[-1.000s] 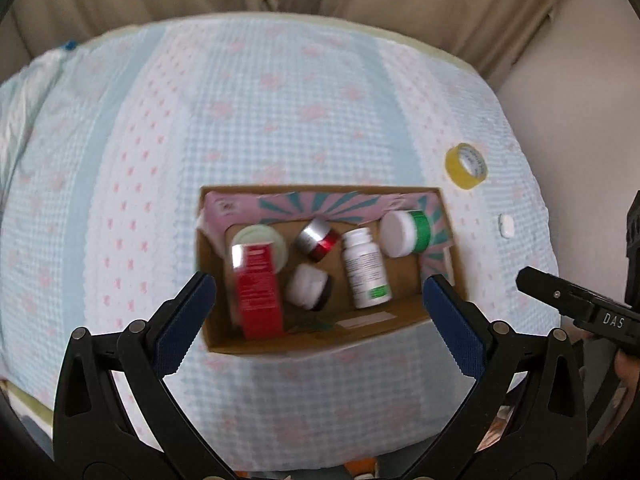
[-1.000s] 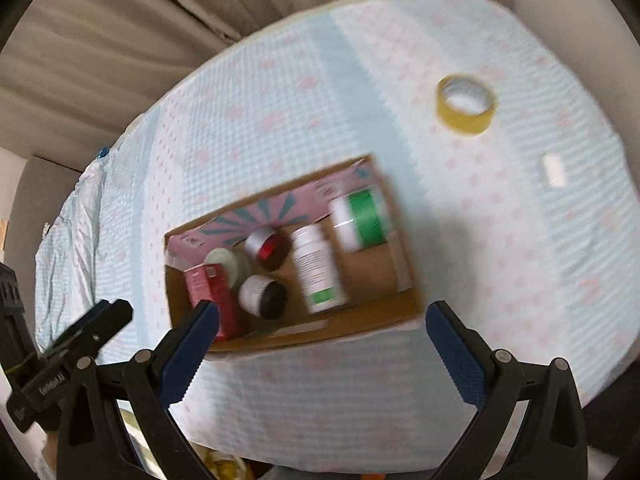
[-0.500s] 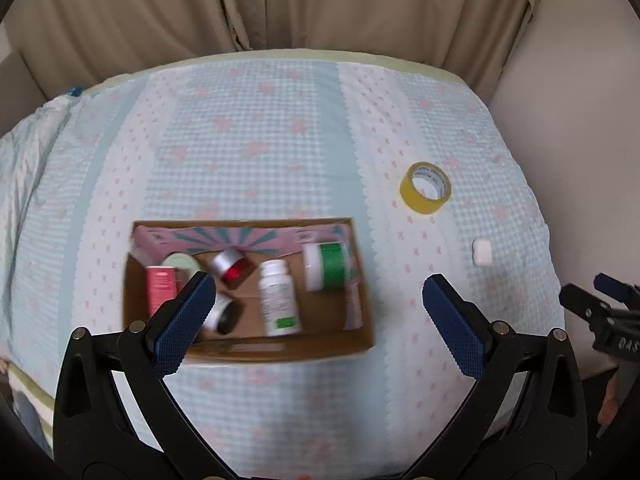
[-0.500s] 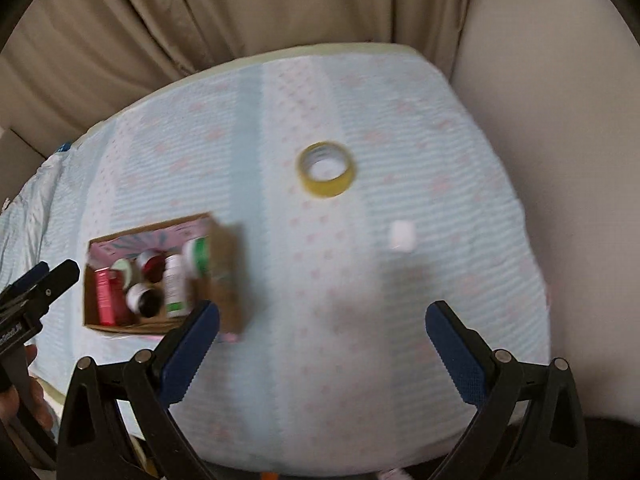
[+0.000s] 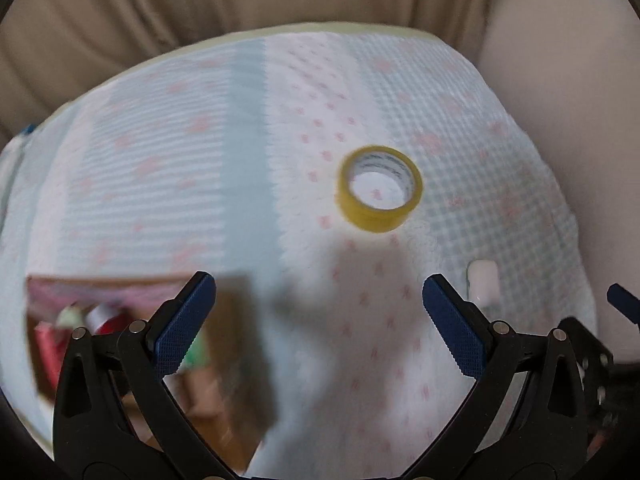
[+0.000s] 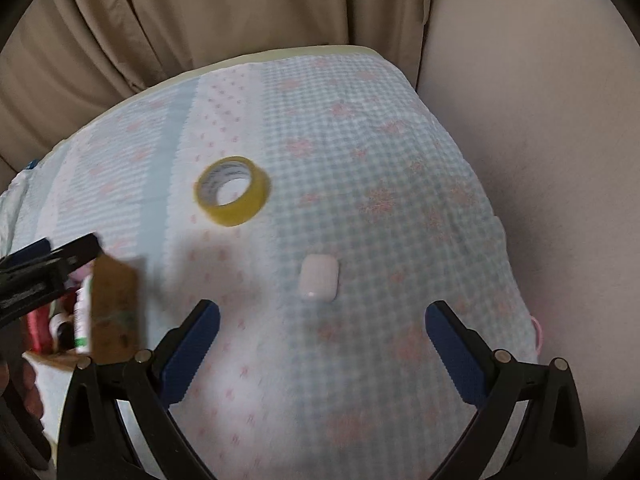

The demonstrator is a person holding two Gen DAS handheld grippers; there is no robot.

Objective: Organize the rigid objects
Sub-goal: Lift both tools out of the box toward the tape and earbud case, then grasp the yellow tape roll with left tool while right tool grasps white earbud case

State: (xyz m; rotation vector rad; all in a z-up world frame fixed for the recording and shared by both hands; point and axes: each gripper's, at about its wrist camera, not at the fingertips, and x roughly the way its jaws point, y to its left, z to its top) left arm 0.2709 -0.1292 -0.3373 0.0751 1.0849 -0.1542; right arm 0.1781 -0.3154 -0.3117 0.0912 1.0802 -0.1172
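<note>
A cardboard box (image 5: pixel 132 344) sits on the bed at the left, and it already has some things in it: a red box (image 5: pixel 46 344), a small jar with a red band (image 5: pixel 102 316), and a bottle with green on it (image 6: pixel 82 320). They look blurry, so I cannot tell if there are more. Two things are not in the box yet. A yellow roll of tape (image 5: pixel 380 189) lies flat on the checked bedspread (image 5: pixel 160 168), well away from the box. A small white case (image 6: pixel 319 277) lies nearer the right side, apart from the tape. The left gripper (image 5: pixel 320 322) has its blue fingers spread wide and holds nothing, and it points toward the tape. The right gripper (image 6: pixel 322 348) is spread wide too, with nothing in it, and the white case lies just ahead of it. So I think most of the job is done, and the tape and the white case are what is left to put away.
</note>
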